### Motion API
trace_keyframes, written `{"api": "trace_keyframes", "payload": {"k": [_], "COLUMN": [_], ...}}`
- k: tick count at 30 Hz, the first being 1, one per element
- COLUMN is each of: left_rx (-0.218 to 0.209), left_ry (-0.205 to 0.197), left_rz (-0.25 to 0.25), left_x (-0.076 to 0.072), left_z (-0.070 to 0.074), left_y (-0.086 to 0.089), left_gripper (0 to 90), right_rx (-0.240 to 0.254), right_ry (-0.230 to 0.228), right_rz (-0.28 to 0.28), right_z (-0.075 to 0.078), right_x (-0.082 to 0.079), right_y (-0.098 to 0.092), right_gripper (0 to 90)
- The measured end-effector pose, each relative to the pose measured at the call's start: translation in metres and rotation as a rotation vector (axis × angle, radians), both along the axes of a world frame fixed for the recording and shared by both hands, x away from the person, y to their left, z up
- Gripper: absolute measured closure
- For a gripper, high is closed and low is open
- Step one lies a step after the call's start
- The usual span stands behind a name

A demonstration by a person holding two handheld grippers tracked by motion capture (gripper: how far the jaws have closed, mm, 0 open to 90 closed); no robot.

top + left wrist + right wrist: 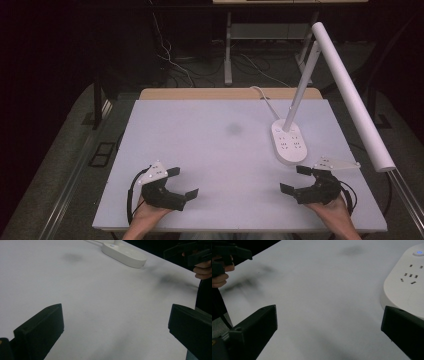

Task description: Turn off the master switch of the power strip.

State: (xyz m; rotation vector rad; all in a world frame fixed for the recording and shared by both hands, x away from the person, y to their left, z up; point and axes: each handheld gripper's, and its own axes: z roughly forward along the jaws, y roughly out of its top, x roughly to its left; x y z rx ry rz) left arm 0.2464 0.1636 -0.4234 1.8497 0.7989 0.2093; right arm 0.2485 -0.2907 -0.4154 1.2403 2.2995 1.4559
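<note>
Your left gripper [179, 182] and right gripper [296, 179] both hover over the near tabletop [220, 150], fingers [42, 327] spread wide and holding nothing. The white power strip [288, 142] lies just beyond your right gripper, untouched.

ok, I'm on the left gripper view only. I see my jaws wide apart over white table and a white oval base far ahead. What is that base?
Observer: A lamp base with sockets on top; a white stem rises from it to a long tube head, clear in the high view.
Operator: Is it powered?
Observer: The right gripper view shows a small blue light lit on its top.
Operator: Where's the right gripper?
Observer: The right gripper sits at the table's near right, just in front of the base, jaws open, nothing between them.
</note>
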Motion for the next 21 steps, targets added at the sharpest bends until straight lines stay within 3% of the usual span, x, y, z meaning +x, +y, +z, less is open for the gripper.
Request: {"api": "trace_keyframes", "payload": {"k": [21], "left_rx": [0.022], "left_ry": [-0.009], "left_rz": [0.005], "left_x": [-0.0018], "left_z": [-0.0026], "left_y": [0.0017], "left_gripper": [0.0], "right_rx": [-0.01], "right_ry": [0.012], "right_rz": [0.022], "right_z": [0.0083], "right_x": [0.0014], "right_y": [0.0037], "right_gripper": [0.0]}}
